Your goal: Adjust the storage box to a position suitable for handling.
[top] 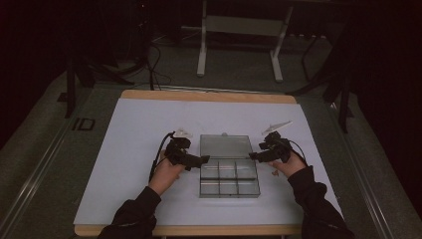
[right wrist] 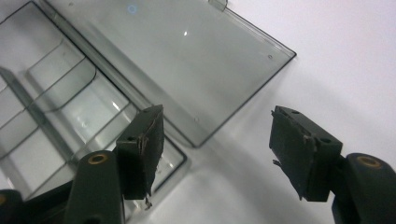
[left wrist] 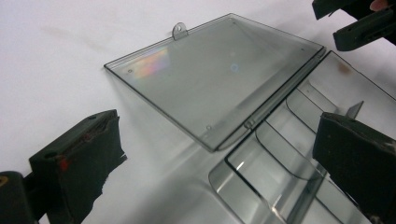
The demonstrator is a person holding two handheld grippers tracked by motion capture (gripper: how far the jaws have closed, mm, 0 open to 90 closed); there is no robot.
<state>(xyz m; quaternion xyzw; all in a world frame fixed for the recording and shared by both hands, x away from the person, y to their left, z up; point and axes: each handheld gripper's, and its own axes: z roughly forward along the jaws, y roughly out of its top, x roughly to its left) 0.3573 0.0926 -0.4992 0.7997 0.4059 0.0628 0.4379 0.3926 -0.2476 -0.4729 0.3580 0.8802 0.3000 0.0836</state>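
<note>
Box (top: 229, 178) lengthwise away, lid (top: 225, 146) flat at far end; both grippers' jaws apart.

We see a clear smoky plastic compartment box (top: 229, 179) at the frame's centre, lying open, its flat lid (top: 225, 146) folded back toward the top, compartments looking empty.

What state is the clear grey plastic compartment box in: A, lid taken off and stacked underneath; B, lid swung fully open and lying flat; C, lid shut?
B: the clear grey plastic compartment box has its lid lying flat on the table, joined along the hinge, compartments exposed.
</note>
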